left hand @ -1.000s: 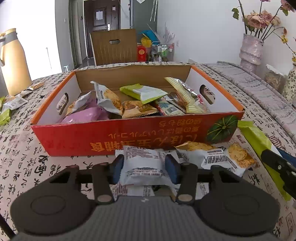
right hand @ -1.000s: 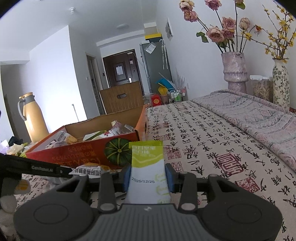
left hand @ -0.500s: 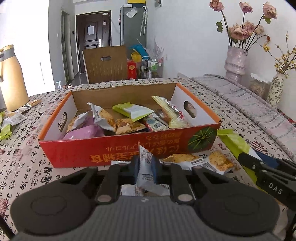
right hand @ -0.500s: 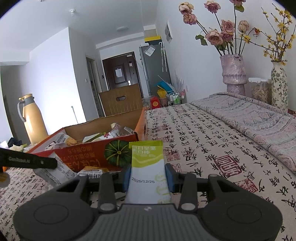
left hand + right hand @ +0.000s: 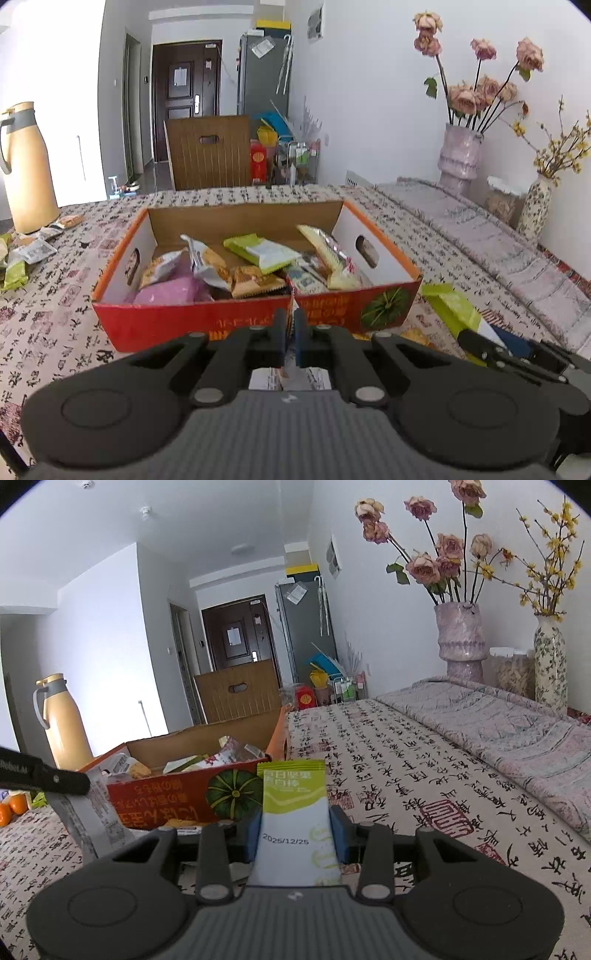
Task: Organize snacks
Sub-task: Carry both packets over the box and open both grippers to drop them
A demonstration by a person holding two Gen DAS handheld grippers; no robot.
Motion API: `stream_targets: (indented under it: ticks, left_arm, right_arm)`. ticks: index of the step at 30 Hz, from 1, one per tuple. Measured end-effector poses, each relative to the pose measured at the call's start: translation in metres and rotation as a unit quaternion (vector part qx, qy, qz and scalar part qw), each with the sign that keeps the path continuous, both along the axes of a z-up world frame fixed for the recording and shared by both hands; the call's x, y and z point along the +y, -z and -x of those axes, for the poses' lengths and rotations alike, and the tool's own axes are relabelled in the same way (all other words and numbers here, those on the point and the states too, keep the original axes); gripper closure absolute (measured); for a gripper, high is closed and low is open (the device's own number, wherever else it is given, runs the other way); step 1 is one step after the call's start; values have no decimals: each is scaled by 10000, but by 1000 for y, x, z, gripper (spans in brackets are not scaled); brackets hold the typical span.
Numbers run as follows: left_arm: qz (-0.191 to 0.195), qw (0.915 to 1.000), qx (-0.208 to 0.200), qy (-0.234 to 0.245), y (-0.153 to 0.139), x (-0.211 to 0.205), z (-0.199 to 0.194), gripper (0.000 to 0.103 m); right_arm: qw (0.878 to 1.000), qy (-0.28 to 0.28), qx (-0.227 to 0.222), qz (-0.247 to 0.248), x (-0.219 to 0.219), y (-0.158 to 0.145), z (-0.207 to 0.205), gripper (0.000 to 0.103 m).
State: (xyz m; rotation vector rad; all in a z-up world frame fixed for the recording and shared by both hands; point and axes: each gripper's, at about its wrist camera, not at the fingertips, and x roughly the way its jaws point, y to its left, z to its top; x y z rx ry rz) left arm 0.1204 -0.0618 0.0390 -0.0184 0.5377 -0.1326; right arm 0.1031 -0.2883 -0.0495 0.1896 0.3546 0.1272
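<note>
Left gripper (image 5: 290, 334) pinching white packet (image 5: 92, 819) before box (image 5: 192, 326) front wall, right gripper (image 5: 295, 836) clamping green packet (image 5: 293, 812), bare tablecloth (image 5: 424, 775) rightward

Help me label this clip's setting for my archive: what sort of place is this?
Most likely a home dining or living area: a table under a patterned tablecloth, vases of dried flowers, a fridge by the entrance door, and a thermos jug.

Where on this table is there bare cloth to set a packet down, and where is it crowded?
Bare tablecloth lies between the snack box and the quilted runner. Crowded: inside the box, the strip along its near wall with loose packets, and the packets beside the thermos.
</note>
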Motion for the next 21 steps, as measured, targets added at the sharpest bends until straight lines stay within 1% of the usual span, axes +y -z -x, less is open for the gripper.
stream_targets:
  ticks: [6,11,15,21]
  left_arm:
    - [17,9997,-247,12,-18,4,4,98]
    - [-29,9987,-501,1,-37,4,1,98]
    - [-11,9976,-685,-42,-50,7,-7,98]
    - [22,9965,-823,-163,-64,14,-28,98]
  right_arm:
    - [9999,-71,-73,-30,3,-14,4,65]
    - [9993,-247,-289,19,19,-35,3,65]
    - [9982,-383,-462,73,36,-55,-9,65]
    - [9961,-596,-624,174,64,-78,-37,65]
